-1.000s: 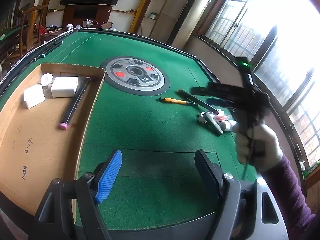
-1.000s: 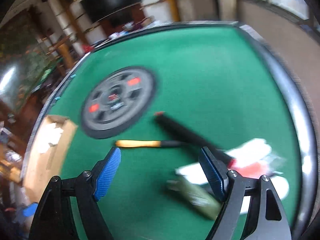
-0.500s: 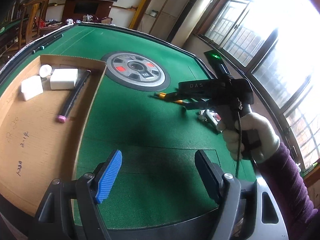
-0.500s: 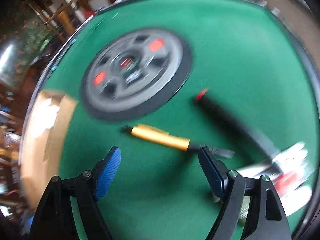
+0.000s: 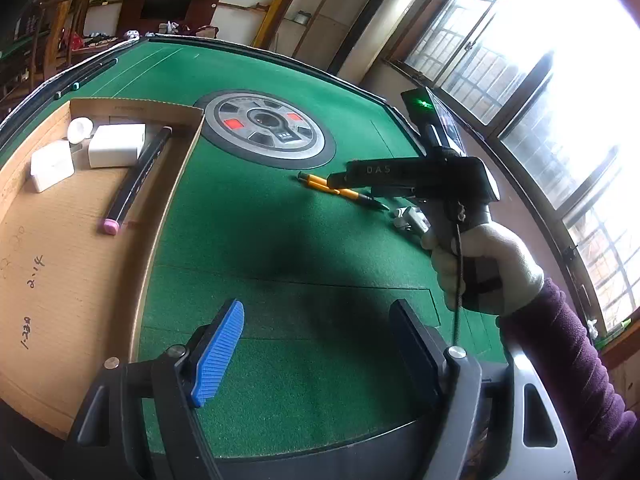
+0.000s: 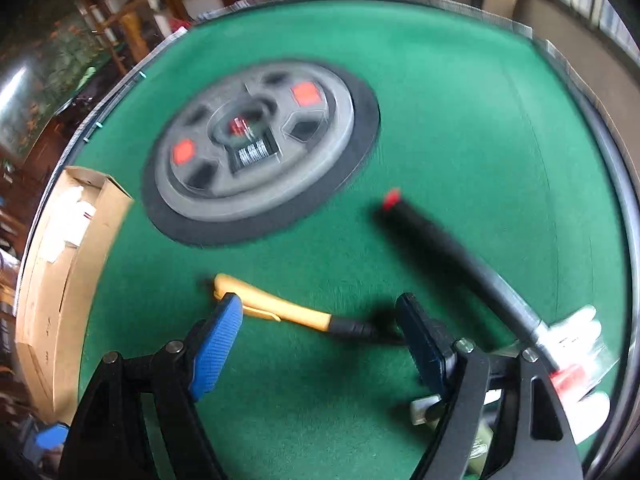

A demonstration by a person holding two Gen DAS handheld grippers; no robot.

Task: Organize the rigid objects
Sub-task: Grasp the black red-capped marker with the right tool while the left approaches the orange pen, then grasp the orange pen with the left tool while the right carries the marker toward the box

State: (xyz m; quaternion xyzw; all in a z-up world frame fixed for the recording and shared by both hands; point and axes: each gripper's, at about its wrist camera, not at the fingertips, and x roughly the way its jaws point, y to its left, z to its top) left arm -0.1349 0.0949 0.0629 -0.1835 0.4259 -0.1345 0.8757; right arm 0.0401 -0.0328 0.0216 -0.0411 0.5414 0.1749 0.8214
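Left wrist view: the left gripper (image 5: pixel 316 354) hangs over bare green table (image 5: pixel 256 240), jaws apart, holding nothing. The cardboard box (image 5: pixel 60 272) already contains a black marker (image 5: pixel 136 176) and white blocks.

Right wrist view: the right gripper (image 6: pixel 320 332) straddles the yellow pen (image 6: pixel 280 308), jaws apart, pads not pressing. A second marker (image 6: pixel 448 256) and small items beside it remain unsorted.

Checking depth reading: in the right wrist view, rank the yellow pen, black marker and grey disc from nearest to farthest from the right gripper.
1. Yellow pen, lying between the right gripper fingers.
2. Black marker, right side.
3. Grey disc, beyond, upper left.
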